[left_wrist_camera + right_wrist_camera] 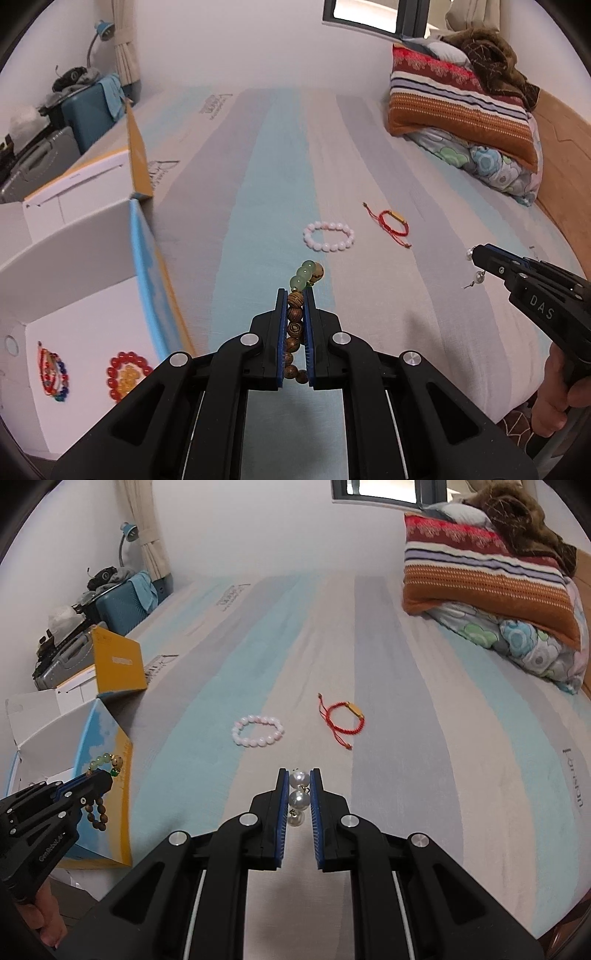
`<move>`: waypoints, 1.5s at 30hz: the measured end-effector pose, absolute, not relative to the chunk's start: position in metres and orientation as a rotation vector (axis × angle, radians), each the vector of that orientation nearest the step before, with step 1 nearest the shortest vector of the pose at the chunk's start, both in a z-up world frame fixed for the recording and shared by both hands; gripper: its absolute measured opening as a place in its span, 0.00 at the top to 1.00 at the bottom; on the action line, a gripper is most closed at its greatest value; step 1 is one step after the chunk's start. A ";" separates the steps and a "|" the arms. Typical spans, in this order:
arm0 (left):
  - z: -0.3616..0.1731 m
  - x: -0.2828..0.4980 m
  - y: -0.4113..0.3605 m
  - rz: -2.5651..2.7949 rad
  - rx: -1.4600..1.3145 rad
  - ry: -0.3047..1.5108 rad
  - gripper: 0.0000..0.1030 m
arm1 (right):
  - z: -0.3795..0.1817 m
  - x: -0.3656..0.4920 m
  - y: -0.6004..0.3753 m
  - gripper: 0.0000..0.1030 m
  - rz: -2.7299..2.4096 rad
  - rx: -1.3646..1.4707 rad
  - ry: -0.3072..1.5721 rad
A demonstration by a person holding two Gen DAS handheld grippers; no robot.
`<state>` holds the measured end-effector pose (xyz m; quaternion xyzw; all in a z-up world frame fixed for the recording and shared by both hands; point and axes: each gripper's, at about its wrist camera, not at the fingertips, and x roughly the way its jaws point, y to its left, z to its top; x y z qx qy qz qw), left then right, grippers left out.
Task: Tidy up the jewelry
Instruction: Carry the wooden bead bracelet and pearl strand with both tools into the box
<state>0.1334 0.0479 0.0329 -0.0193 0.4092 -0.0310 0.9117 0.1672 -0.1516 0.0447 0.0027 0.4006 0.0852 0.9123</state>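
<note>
My left gripper [295, 295] is shut on a wooden bead bracelet with green beads [295, 314], held above the bed beside the open white box [85, 288]; it also shows in the right wrist view [99, 771]. My right gripper [299, 775] is shut on pearl earrings [298, 794], also seen in the left wrist view [476, 266]. A pink bead bracelet [328, 236] [258, 731] and a red cord bracelet with a gold bar [393, 223] [345, 718] lie on the striped sheet. The box holds a red and yellow bead bracelet [127, 374] and a multicolour bracelet [53, 371].
A yellow and white box [118, 664] stands behind the open box at the bed's left edge. Folded striped and floral bedding [465, 110] is stacked at the far right. A blue suitcase [92, 110] and a lamp stand beyond the bed at left.
</note>
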 end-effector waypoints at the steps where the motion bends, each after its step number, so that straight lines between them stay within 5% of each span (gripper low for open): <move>1: 0.036 0.132 0.050 -0.058 -0.038 0.839 0.93 | 0.047 0.167 -0.149 0.90 0.179 0.003 0.823; 14: 0.075 0.115 0.092 0.024 -0.036 0.789 0.93 | 0.080 0.156 -0.101 0.90 0.226 -0.021 0.789; 45: 0.068 0.054 0.270 0.291 -0.148 0.803 0.93 | 0.094 0.134 0.098 0.90 0.512 -0.155 0.759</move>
